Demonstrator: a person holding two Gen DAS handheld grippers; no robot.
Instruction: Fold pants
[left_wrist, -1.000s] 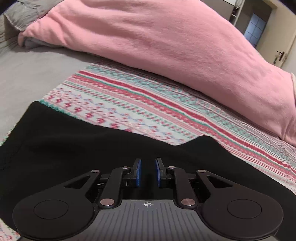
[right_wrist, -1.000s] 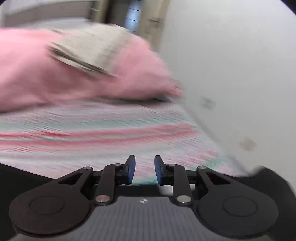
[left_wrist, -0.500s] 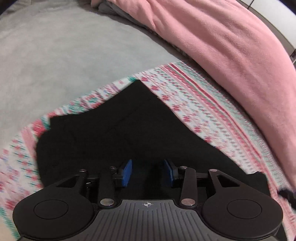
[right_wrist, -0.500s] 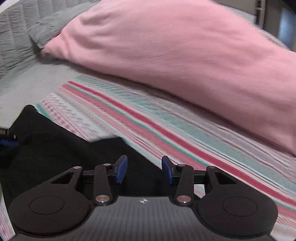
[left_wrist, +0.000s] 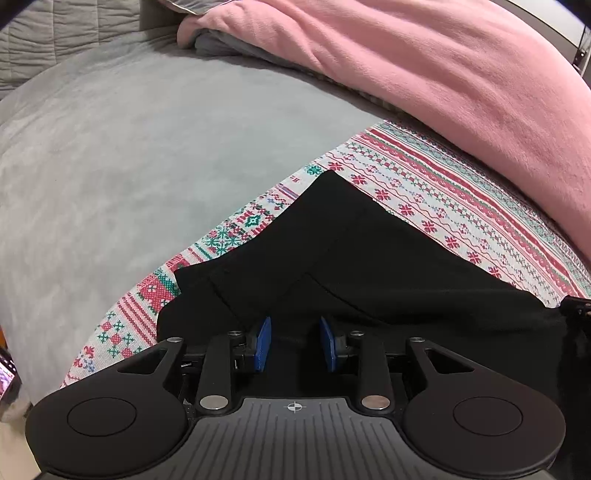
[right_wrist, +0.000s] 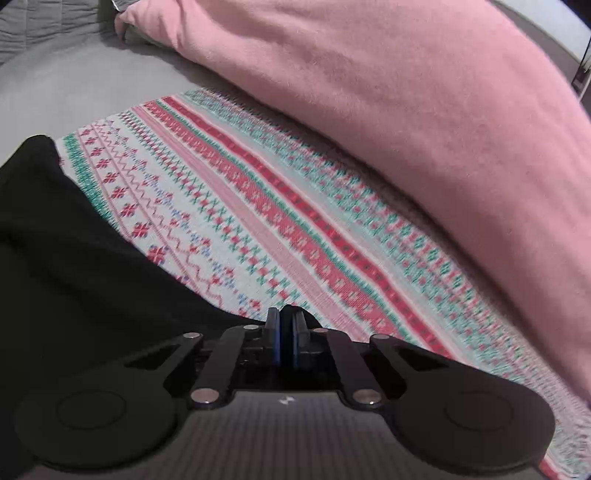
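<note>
- Left wrist view: the left tool (left_wrist: 294, 343) hovers low over the black pants (left_wrist: 354, 266), its blue pads (left_wrist: 263, 344) set well apart with only dark cloth showing between them, gripping nothing.
- A second ago those pads were close together; half a second ago they had begun to part, and now the gap is wider. I take that as a release or a fresh reach, with no hold on this side yet.
- The pants lie flat on the patterned blanket (left_wrist: 436, 199) on the bed, one corner pointing toward the pink blanket (left_wrist: 424, 74), with overlapping edges near the tool that suggest layers already stacked.
- The grey bedspread (left_wrist: 129, 147) fills the left of the view; more of it shows than a second ago, so the tool has swung round to the pants' left end.
- Right wrist view: the right tool (right_wrist: 285, 341) has its pads pressed almost together, and a small tuft of black cloth sticks up between them, so it is pinching an edge of the pants (right_wrist: 74, 266).
- Half a second ago this tool stood wide open over the cloth; the closing is the real change, and it reads as the start of a lift.
- The striped blanket here is smeared with motion blur, so this side is probably moving.
- Judgement: one edge is held, the other is not; the left must close on its end before the fold can be carried evenly.
</note>
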